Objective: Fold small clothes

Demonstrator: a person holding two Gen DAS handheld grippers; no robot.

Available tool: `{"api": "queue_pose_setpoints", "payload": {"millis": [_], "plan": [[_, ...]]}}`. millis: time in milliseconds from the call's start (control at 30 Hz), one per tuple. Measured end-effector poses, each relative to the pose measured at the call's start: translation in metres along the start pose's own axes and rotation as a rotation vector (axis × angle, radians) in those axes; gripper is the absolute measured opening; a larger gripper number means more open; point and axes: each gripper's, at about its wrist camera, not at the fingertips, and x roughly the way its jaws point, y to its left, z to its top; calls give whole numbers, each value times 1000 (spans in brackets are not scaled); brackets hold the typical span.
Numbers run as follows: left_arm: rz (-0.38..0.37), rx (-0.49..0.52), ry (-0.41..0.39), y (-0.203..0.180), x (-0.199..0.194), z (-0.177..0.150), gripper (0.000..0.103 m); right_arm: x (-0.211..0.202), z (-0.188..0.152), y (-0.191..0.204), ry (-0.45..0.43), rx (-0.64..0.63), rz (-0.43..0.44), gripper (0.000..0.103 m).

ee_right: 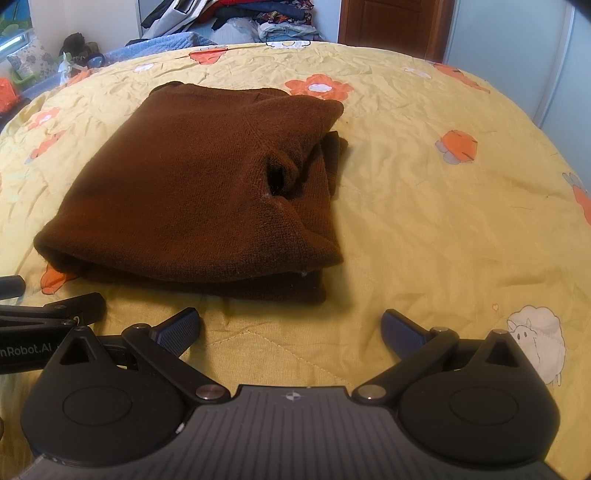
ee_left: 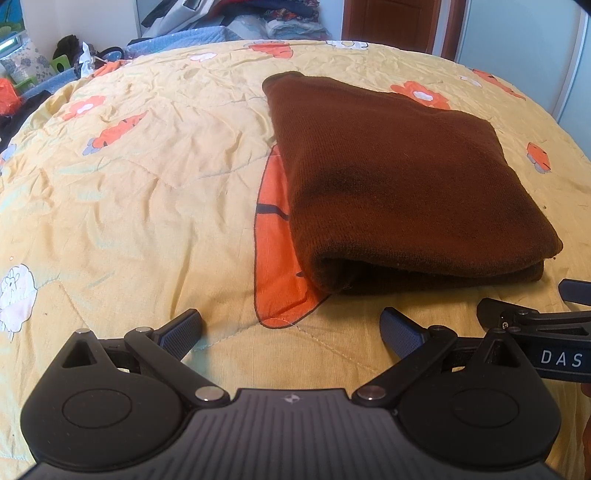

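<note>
A dark brown knitted garment (ee_left: 399,177) lies folded in a thick rectangle on the yellow bedspread (ee_left: 147,192). In the right wrist view the same brown garment (ee_right: 192,184) shows a bunched fold and a dark opening on its right side. My left gripper (ee_left: 291,328) stands open just short of the garment's near folded edge, with nothing between its fingers. My right gripper (ee_right: 291,328) is open too, a little short of the garment's near right corner and holding nothing. Each gripper's side shows at the edge of the other's view.
The bedspread (ee_right: 443,221) is wrinkled, printed with orange flowers and white sheep. Piles of clothes (ee_right: 266,18) and a blue quilt (ee_right: 162,42) lie beyond the far edge of the bed. A wooden door (ee_right: 391,22) stands behind, and small items sit at the far left.
</note>
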Motion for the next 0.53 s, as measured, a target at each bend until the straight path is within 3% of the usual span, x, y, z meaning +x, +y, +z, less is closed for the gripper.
{"api": "queue_pose_setpoints", "payload": {"millis": [433,533], "plan": [[-1,7,-52,2,-1,-7,103,0,0,0,-2,0,0,103],[3,-1,-117,5,-10,-9,103,0,-1,0,-2,-2,1,103]]}}
